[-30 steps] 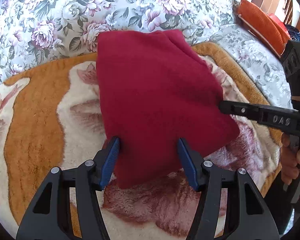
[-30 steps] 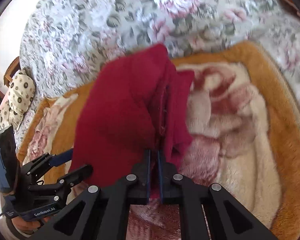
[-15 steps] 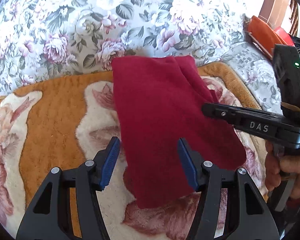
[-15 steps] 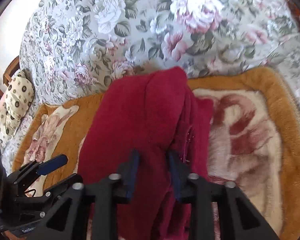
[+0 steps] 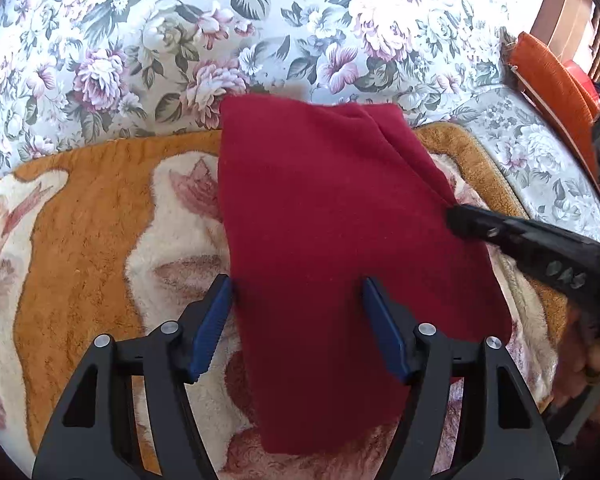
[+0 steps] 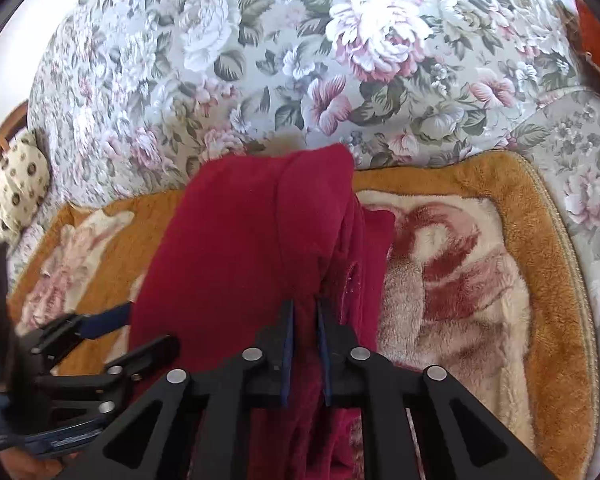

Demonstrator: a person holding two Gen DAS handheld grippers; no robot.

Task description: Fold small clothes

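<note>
A dark red folded garment (image 5: 332,232) lies on an orange and cream fleece blanket (image 5: 100,216); it also shows in the right wrist view (image 6: 240,248). My left gripper (image 5: 298,312) is open, its blue pads spread wide over the garment's near left part. My right gripper (image 6: 305,316) is shut on a layered fold at the garment's right edge. The right gripper's fingers (image 5: 500,232) reach the garment from the right in the left wrist view. The left gripper (image 6: 112,328) shows at the lower left of the right wrist view.
A floral bedspread (image 5: 260,32) rises behind the blanket. An orange cushion (image 5: 552,84) and a wooden frame stand at the far right. A spotted pillow (image 6: 16,188) lies at the far left. Blanket stretches to the right of the garment (image 6: 460,280).
My right gripper opened half a second ago and has closed again on the garment's right edge fold. The garment lies flatter and more squared. My left gripper stayed open.
</note>
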